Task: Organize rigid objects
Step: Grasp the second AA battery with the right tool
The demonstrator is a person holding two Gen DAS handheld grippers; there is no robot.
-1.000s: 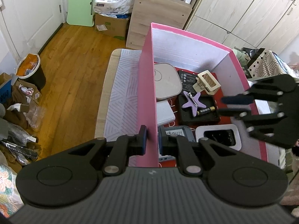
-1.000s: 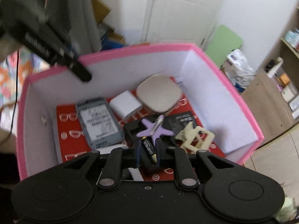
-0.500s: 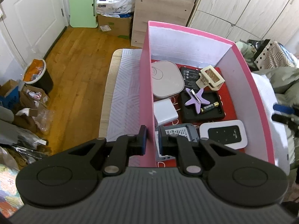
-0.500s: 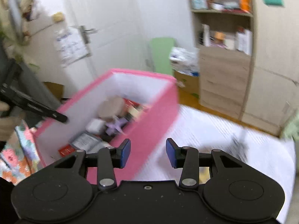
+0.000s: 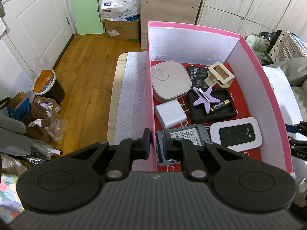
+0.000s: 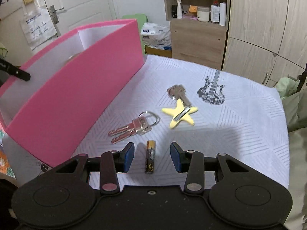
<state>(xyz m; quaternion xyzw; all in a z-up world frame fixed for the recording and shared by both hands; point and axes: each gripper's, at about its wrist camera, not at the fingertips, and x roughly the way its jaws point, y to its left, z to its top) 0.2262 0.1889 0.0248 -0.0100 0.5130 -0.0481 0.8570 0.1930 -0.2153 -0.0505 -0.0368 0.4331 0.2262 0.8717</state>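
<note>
Currently, the left wall of the pink box (image 5: 150, 88) is pinched between the closed jaws of the left gripper (image 5: 155, 143), one pad outside the wall and one inside. On the red floor of the box, from left to right, a rounded beige case (image 5: 170, 80) and a white charger block (image 5: 170, 113) are seen, with a grey labelled device (image 5: 184, 136) nearest the gripper; further right a black tray (image 5: 211, 105) is found, on which a purple star clip (image 5: 205, 98) and a battery (image 5: 220, 106) are resting. Behind the tray a black flat pack (image 5: 197, 72) and a cream hair claw (image 5: 219, 75) are placed, and a white pocket router (image 5: 236, 134) lies at the near right.

In the right wrist view, the box is seen at the left on the white patterned cloth (image 6: 239, 118). Beside it on the cloth, a pair of keys on a ring (image 6: 134, 128) is laid, then a yellow star clip (image 6: 180, 114) overlapping a single key (image 6: 178, 94), and a guitar print (image 6: 212, 92) is seen furthest right. The right gripper (image 6: 152, 156) is held with its jaws apart, having been opened within the last second and now steady; a second battery (image 6: 150, 156) lies lengthwise on the cloth between the blue pads, untouched by either.
</note>
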